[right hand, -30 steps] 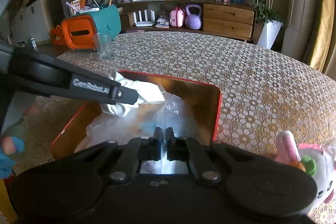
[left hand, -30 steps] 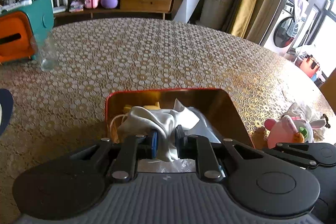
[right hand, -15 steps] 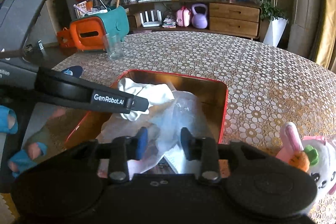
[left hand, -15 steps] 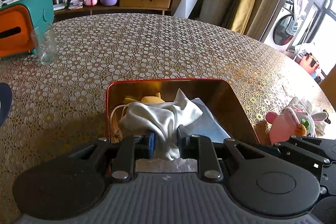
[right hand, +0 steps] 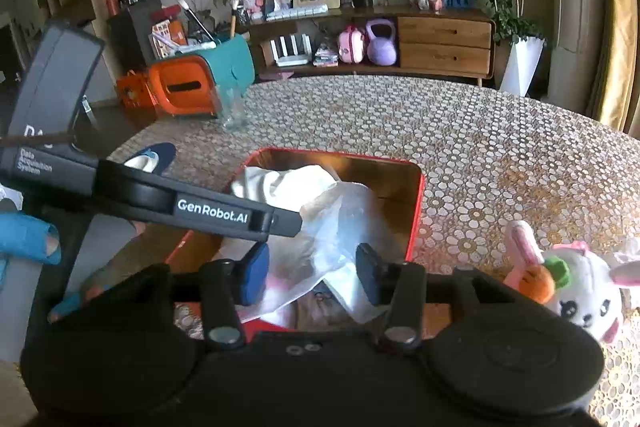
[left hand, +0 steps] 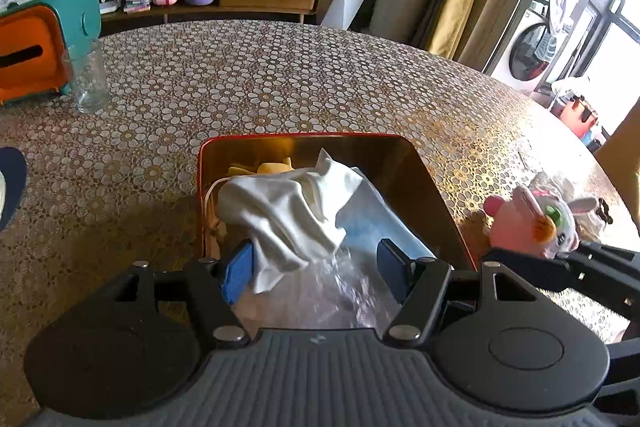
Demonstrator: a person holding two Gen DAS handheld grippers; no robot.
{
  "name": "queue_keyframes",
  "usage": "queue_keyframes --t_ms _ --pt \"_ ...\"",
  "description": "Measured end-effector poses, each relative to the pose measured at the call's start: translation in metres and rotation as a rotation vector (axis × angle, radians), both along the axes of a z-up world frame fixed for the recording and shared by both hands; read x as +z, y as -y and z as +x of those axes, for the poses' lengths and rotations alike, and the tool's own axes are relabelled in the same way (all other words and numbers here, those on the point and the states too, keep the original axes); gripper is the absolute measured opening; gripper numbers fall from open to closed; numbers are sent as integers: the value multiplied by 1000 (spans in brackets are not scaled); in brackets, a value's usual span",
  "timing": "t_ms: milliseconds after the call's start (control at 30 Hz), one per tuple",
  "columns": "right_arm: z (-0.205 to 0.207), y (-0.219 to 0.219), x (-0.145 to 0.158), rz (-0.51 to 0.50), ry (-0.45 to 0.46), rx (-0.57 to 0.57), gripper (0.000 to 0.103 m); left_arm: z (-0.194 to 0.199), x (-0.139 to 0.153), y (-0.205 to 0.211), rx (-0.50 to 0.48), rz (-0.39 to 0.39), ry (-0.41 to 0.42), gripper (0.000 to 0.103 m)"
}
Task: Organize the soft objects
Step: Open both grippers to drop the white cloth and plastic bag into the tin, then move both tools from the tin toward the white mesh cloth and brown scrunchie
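Two hand-held grippers sit over the red-rimmed rectangular tin box with gold lining (left hand: 430, 183), both pointing down into it. The left gripper (left hand: 316, 269) has just been opening; jaws now stand apart, with a tail of the crumpled white cloth (left hand: 288, 211) lying between them and brushing the left blue pad, not pinched. The right gripper (right hand: 312, 273) has likewise just been opening; jaws apart over the clear crinkly plastic bag (right hand: 340, 227), nothing pressed. Step in hand looks like the release: cloth and bag are dropped into the box on top of a yellow soft item (left hand: 272, 167) and a pale blue fabric piece (left hand: 376, 223). The load is piled high, cloth near rim level, so it may want a push down. Likely next target is the pink-and-white plush bunny with an orange carrot (right hand: 576, 287), lying on the gold floral-patterned tablecloth (left hand: 280, 83) just beside the box on the right; the right gripper is nearer. The next move calls for lifting clear of the rim, swinging right, and a wide grasp on the plush body. For room: the table is open beyond and right of the box. The clear drinking glass (left hand: 86, 79) and orange-and-teal tissue box (left hand: 28, 55) stand well apart at far left. The left gripper's arm crosses in front of the right view, so watch for a clash. The table edge is close behind the plush.
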State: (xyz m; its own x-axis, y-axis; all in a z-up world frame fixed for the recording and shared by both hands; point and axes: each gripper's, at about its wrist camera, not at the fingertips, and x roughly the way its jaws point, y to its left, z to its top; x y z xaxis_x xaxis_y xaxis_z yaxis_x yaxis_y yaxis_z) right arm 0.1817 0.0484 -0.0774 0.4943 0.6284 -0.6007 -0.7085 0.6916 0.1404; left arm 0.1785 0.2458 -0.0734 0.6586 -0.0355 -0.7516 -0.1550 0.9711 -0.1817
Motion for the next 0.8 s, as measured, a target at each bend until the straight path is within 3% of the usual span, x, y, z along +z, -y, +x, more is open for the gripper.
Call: queue_keyframes --t_ms 500,667,733,800 --pt "-40 60 39 109 2 -45 65 -57 55 39 -13 97 84 66" --pt "-54 89 49 143 17 -71 70 -68 65 61 -48 85 105 66" --pt "-59 100 53 158 26 -83 72 -70 67 72 -66 75 110 75" --pt "-63 112 55 165 30 -97 75 -73 67 83 -79 68 120 76"
